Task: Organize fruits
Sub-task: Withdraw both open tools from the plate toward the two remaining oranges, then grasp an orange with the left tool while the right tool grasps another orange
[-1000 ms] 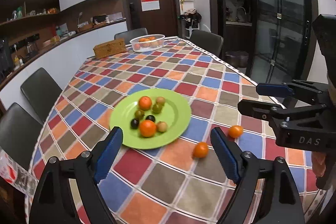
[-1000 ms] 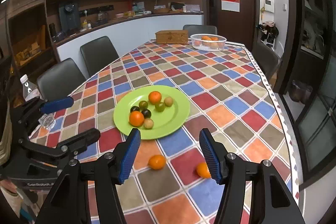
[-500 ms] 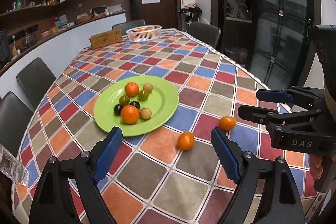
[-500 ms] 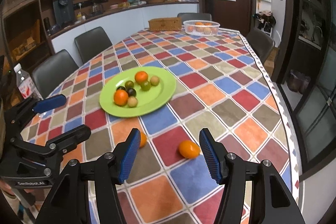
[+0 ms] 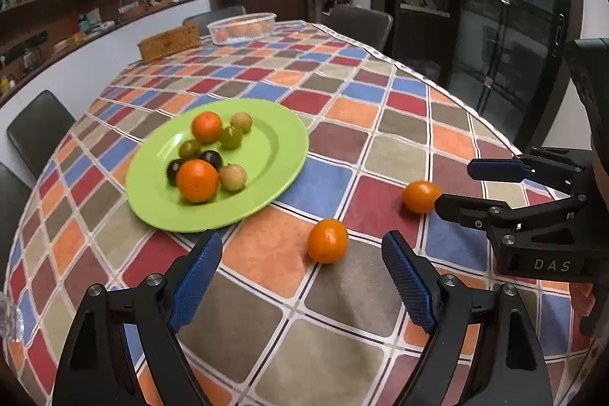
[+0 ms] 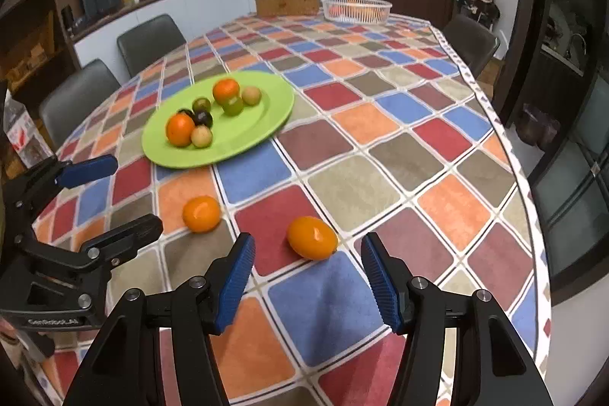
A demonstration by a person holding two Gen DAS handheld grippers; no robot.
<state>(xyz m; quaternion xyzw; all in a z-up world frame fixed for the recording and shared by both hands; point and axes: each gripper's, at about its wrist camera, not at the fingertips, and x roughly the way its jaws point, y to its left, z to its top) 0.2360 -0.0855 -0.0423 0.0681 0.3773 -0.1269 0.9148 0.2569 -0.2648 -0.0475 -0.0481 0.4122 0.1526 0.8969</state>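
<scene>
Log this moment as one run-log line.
left tongs: open, facing round orange mandarin | right tongs: open, facing oval orange mandarin | round green plastic plate: eight fruits

Shiny smooth green plate (image 5: 274, 155), looks plastic. Glossy-skinned orange (image 6: 312, 238) on a matt checked tablecloth (image 6: 380, 185), slightly fuzzy. Ribbed blue pads (image 6: 234, 282) on black plastic fingers.

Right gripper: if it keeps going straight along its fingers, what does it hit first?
Most likely the loose orange on the tablecloth, lying just ahead of the open right gripper and roughly centred between its fingers. Nothing else stands in that line; depth is hard to judge through the fisheye.
</scene>
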